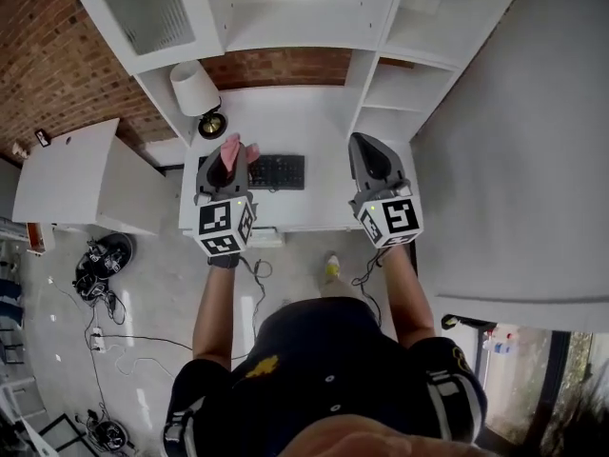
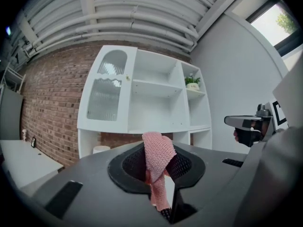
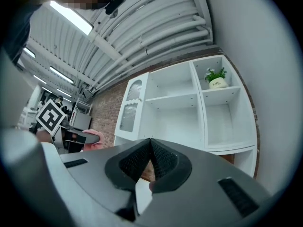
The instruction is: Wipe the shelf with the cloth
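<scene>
room: brick wall (image 1: 48, 55), white shelf unit (image 1: 304, 27) at your 12 o'clock, over the worktop (image 1: 314, 112).
left gripper (image 1: 225, 165): at 11 o'clock, fingers grasping the pink cloth (image 2: 158, 157).
right gripper (image 1: 373, 158): at 1 o'clock, fingers clenched, empty.

Grey tongs (image 1: 369, 150), black-and-white marker cubes (image 1: 392, 219), dark shirt (image 1: 328, 369)

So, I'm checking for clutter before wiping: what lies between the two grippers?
A black keyboard lies on the white desk between the left gripper and the right gripper, nearer the left one; the head view shows it.
</scene>
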Demonstrator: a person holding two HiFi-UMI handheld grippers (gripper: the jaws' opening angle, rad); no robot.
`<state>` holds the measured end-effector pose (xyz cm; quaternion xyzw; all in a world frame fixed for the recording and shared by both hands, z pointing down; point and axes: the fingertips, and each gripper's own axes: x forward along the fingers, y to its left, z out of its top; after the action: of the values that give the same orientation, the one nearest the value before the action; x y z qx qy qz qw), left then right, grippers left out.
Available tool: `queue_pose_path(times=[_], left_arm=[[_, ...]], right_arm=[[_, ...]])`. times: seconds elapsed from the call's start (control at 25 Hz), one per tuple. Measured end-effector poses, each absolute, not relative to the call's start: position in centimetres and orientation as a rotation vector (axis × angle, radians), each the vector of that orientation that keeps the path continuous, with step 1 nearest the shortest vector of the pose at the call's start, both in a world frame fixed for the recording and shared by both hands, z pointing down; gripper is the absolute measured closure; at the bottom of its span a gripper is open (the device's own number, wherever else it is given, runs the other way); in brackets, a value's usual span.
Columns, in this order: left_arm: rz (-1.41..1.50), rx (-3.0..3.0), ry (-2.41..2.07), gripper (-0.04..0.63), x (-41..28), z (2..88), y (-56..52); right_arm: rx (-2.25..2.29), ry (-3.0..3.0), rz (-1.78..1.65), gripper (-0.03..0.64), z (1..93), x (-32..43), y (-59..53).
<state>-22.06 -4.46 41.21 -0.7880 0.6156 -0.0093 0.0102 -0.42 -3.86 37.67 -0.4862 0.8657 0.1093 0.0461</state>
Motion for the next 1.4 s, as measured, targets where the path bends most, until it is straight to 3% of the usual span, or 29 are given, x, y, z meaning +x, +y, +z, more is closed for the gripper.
queue_pose_path(times=[0.72,1.4], left_arm=[[0.012,-2.302,2.085,0.512,-16.4,35.6,-20.4],[-0.015,-2.33,1.999,0.512,-19.0,33.5,-28.9]], right_arm=[[-1.18,2.778,0.275,0.612,36.5,2.9,-19.3],[-1.224,2.859,0.375,0.612,35.9,-1.9,-24.3]])
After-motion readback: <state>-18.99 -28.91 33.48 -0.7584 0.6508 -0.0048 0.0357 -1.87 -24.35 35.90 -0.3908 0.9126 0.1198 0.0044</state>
